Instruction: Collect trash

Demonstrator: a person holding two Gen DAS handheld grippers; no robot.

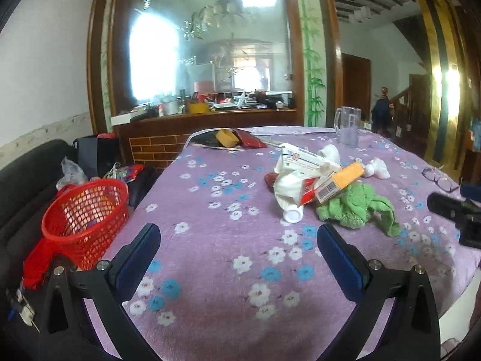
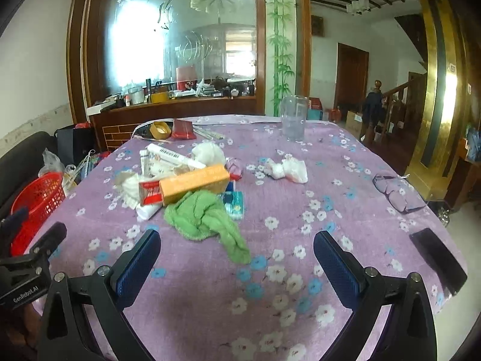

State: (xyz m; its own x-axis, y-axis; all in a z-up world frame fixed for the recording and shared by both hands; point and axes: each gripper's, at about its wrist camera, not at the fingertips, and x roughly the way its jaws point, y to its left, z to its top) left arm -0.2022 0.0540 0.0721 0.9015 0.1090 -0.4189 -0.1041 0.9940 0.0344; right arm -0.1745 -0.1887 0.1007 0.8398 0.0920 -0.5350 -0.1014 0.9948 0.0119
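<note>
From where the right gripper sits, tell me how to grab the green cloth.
Pinch the green cloth at its trailing tail, nearest the open right gripper, coming from above. The tail lies free on the tablecloth, while the bunched end sits against the orange box.

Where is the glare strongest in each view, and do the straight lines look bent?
Left wrist view: window glare washes out the glass partition, and the wooden frame bows. Right wrist view: similar glare on the glass, a bright spot on the gold pillar, edges curved.
</note>
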